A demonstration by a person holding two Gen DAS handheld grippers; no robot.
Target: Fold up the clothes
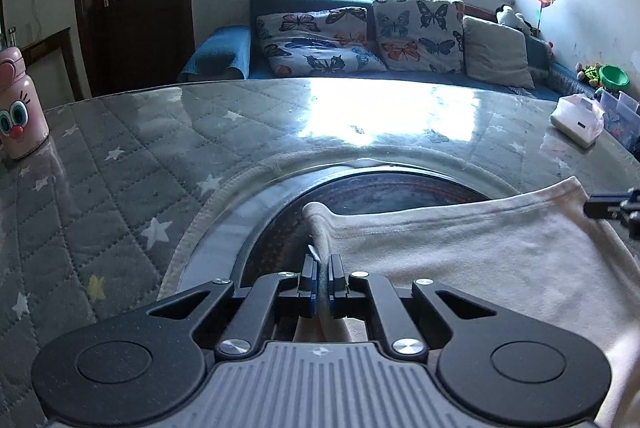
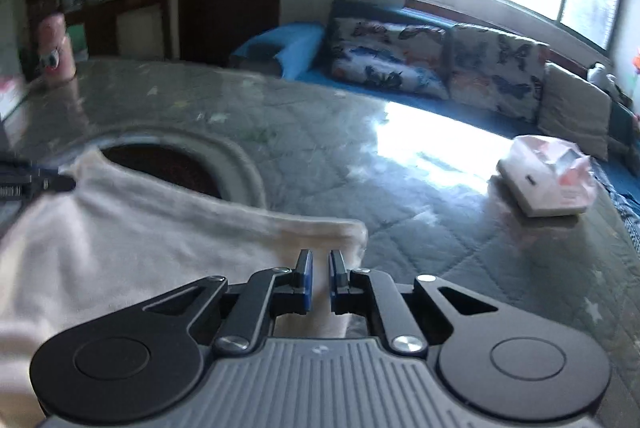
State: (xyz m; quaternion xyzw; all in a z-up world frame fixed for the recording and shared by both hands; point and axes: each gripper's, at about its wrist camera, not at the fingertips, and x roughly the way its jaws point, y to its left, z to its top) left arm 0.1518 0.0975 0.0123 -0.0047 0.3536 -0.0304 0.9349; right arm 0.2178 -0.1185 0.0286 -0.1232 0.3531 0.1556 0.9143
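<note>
A glossy, quilted grey star-print surface carries a soft cream garment draped across its round dark centre. Both tools tilt downward: the left tool pinches one garment corner, the right tool pinches the other.

1. The left gripper points forward and down, its jaws nearly together, pinching a fold of the cream garment.
2. The right gripper points forward and down likewise, its blue-padded jaws close together on the garment's right edge.
3. Each gripper's tip shows at the edge of the other's view.
</note>
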